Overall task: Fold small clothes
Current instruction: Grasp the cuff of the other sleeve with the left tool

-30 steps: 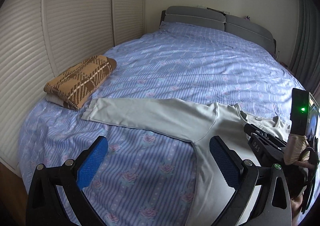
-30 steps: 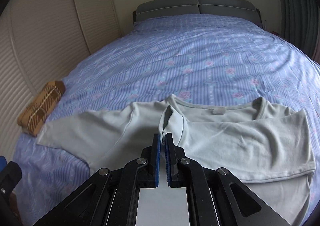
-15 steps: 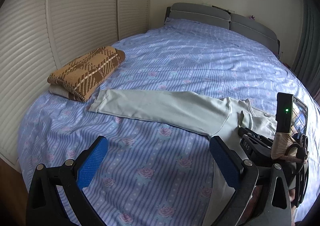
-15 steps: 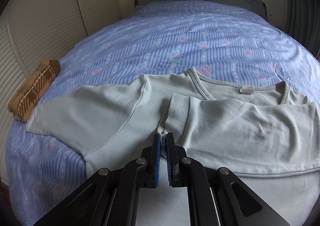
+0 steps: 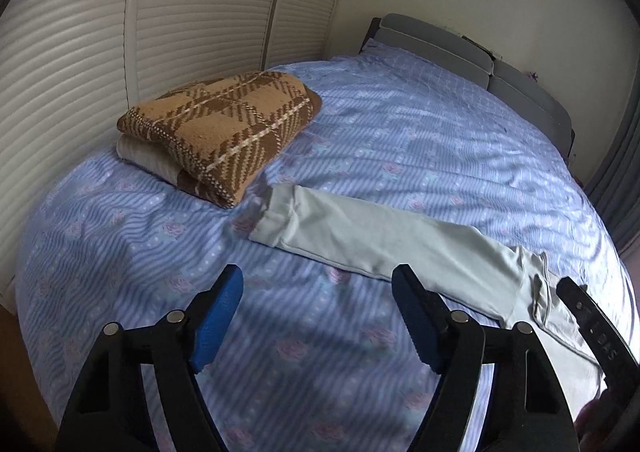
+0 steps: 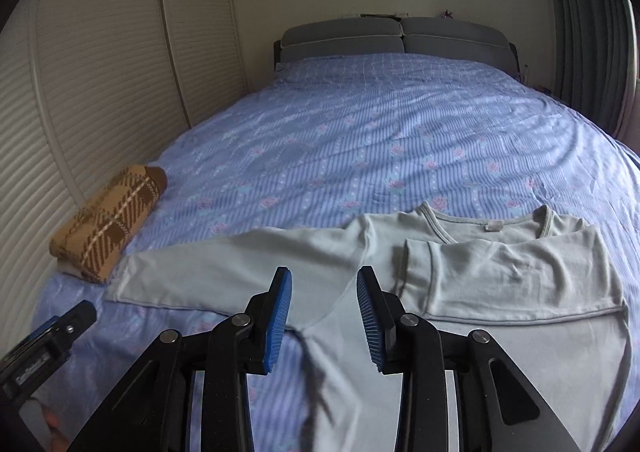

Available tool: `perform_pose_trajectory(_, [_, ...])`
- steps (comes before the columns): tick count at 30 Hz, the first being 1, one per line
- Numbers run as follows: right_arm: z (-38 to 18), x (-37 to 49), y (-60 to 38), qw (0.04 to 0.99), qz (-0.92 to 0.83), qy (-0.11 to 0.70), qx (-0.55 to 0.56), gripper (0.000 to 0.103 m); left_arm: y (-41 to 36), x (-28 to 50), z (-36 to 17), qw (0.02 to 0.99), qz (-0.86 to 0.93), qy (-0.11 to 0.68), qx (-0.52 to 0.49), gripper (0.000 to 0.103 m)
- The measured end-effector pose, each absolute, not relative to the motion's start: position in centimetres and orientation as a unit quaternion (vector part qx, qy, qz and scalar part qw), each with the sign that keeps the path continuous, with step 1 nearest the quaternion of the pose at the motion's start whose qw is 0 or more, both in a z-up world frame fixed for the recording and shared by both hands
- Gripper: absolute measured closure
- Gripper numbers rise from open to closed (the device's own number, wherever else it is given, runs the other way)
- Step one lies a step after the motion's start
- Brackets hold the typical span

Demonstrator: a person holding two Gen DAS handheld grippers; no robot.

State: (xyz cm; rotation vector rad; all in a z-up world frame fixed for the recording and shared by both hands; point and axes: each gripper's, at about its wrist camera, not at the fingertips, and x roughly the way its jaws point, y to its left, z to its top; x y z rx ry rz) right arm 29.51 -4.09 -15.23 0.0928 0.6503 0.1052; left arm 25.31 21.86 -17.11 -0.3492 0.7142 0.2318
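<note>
A pale grey-green long-sleeved top (image 6: 500,276) lies flat on the bed. One sleeve (image 6: 520,264) is folded across its chest. The other sleeve (image 5: 380,244) stretches out left, and its cuff (image 5: 276,219) ends near a folded blanket. My left gripper (image 5: 318,272) hovers over the sheet just in front of that sleeve; its jaws are closing with nothing between them. My right gripper (image 6: 324,276) hangs above the top's armpit, jaws opening, and its pads touch no cloth. Each gripper shows at the edge of the other's view: the left gripper (image 6: 52,332) and the right gripper (image 5: 592,332).
A folded brown plaid blanket (image 5: 216,131) sits on a pale folded cloth at the bed's left edge. The blue flowered sheet (image 6: 400,131) runs back to a grey headboard (image 6: 396,37). White slatted doors (image 5: 200,11) line the left side; a curtain (image 6: 580,11) hangs right.
The right jaws were shut at the folded sleeve's cuff; now they have parted and drawn back. The left gripper has swung left along the outstretched sleeve toward its cuff, and its jaws have narrowed.
</note>
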Motion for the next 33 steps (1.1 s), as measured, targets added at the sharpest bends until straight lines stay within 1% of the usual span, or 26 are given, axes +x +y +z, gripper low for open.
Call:
perform_pose_trajectory(4, [-14.6,29.0,-0.8,0.945,0.056,0.317,0.055,0.068,26.4,26.9,-18.7,0.907,0.105,0.346,-0.218,0.045])
perform_pose_trajectory(6, [-14.9,29.0,0.8,0.943,0.065,0.323,0.054,0.068,28.3,27.9,-20.1,0.895,0.097,0.356,-0.251,0.056])
perform_pose_trajectory(7, [-15.0,29.0,1.5,0.942,0.069,0.325,0.054,0.068,29.1,28.3,-20.8,0.890,0.089,0.359,-0.266,0.057])
perform_pose_trajectory(9, [-15.4,28.9,2.7,0.940,0.076,0.329,0.052,0.068,29.9,29.2,-22.1,0.884,0.078,0.365,-0.282,0.065])
perform_pose_trajectory(12, [-16.0,28.8,3.9,0.939,0.082,0.332,0.043,0.068,30.3,30.1,-23.5,0.878,0.059,0.369,-0.299,0.072])
perform_pose_trajectory(16, [-16.7,29.0,4.3,0.936,0.080,0.340,0.042,0.068,31.1,30.8,-24.6,0.873,0.049,0.360,-0.326,0.073])
perform_pose_trajectory(18, [-16.9,29.2,4.2,0.935,0.077,0.344,0.042,0.068,31.4,31.0,-24.9,0.872,0.044,0.354,-0.335,0.077])
perform_pose_trajectory(19, [-17.1,29.3,4.2,0.934,0.075,0.346,0.043,0.068,31.4,31.0,-24.9,0.872,0.043,0.353,-0.337,0.080])
perform_pose_trajectory(20, [-17.2,29.4,4.1,0.933,0.074,0.348,0.044,0.068,31.5,31.2,-25.0,0.872,0.040,0.353,-0.338,0.090])
perform_pose_trajectory(21, [-17.3,29.4,4.0,0.933,0.073,0.350,0.045,0.068,31.4,31.2,-25.0,0.871,0.038,0.353,-0.339,0.093])
perform_pose_trajectory(27, [-17.1,29.1,2.9,0.931,0.071,0.354,0.049,0.068,30.9,30.7,-23.5,0.882,0.040,0.337,-0.326,0.096])
perform_pose_trajectory(33, [-15.6,28.1,-0.2,0.935,0.063,0.345,0.062,0.068,28.9,30.2,-19.3,0.904,0.032,0.312,-0.290,0.096])
